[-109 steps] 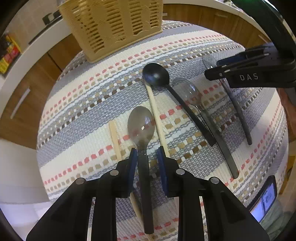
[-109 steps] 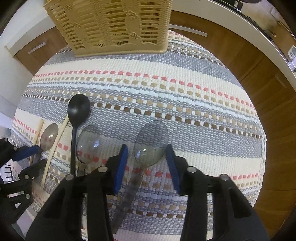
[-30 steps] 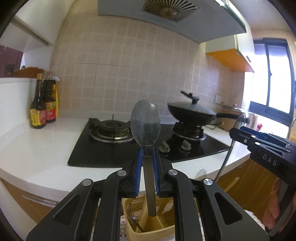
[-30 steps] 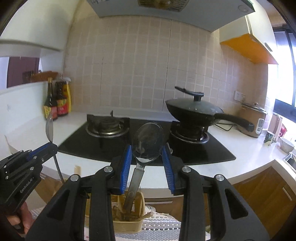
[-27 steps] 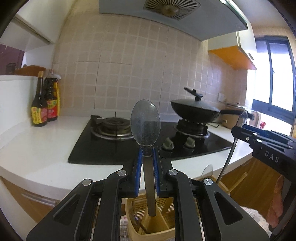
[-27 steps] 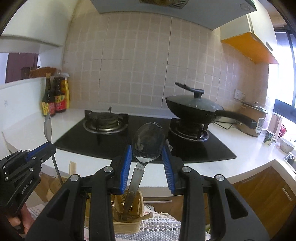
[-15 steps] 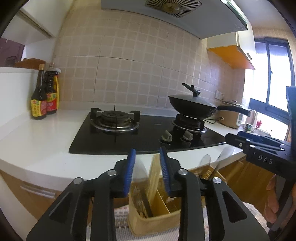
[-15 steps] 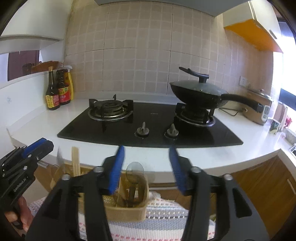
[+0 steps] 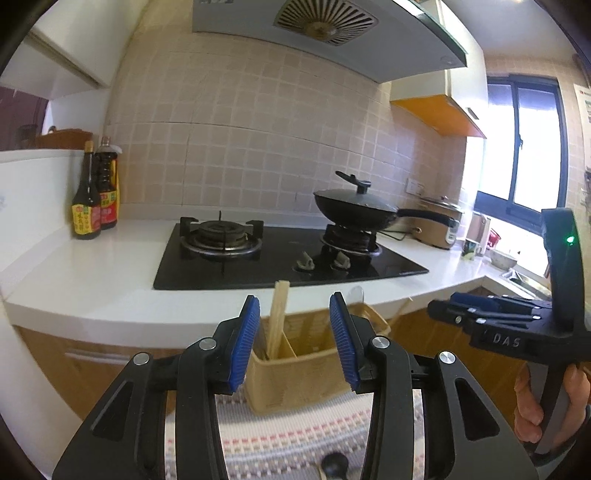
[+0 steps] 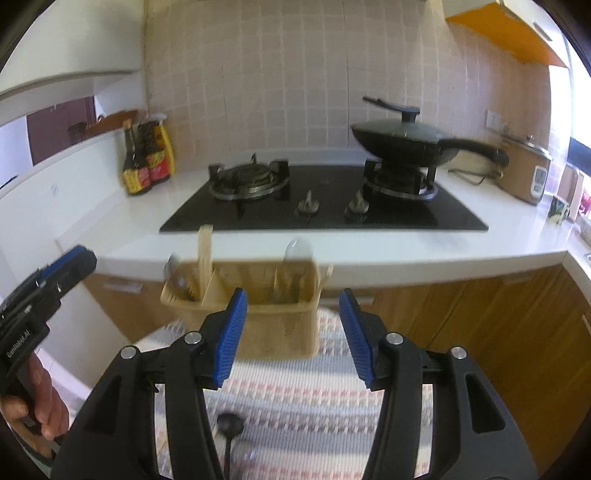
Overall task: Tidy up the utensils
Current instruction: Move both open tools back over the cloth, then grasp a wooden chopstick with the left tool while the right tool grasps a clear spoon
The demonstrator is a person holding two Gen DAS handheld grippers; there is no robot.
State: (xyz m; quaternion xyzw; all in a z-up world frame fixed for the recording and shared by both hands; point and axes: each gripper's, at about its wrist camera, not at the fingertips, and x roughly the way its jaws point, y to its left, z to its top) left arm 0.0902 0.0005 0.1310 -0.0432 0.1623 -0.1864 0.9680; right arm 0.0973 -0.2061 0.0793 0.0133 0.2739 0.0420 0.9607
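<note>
Both spoons have left the jaws — they now stand in the basket, bowls up. The left gripper and right gripper hang released and empty, while a black spoon still waits on the mat.

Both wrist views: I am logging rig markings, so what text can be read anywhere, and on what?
"DAS": on the right gripper body.
"GenRobot.AI": on the left gripper body.
Sauce bottles: label print too small to read.
Range hood: top-edge mark cut off, unreadable.
</note>
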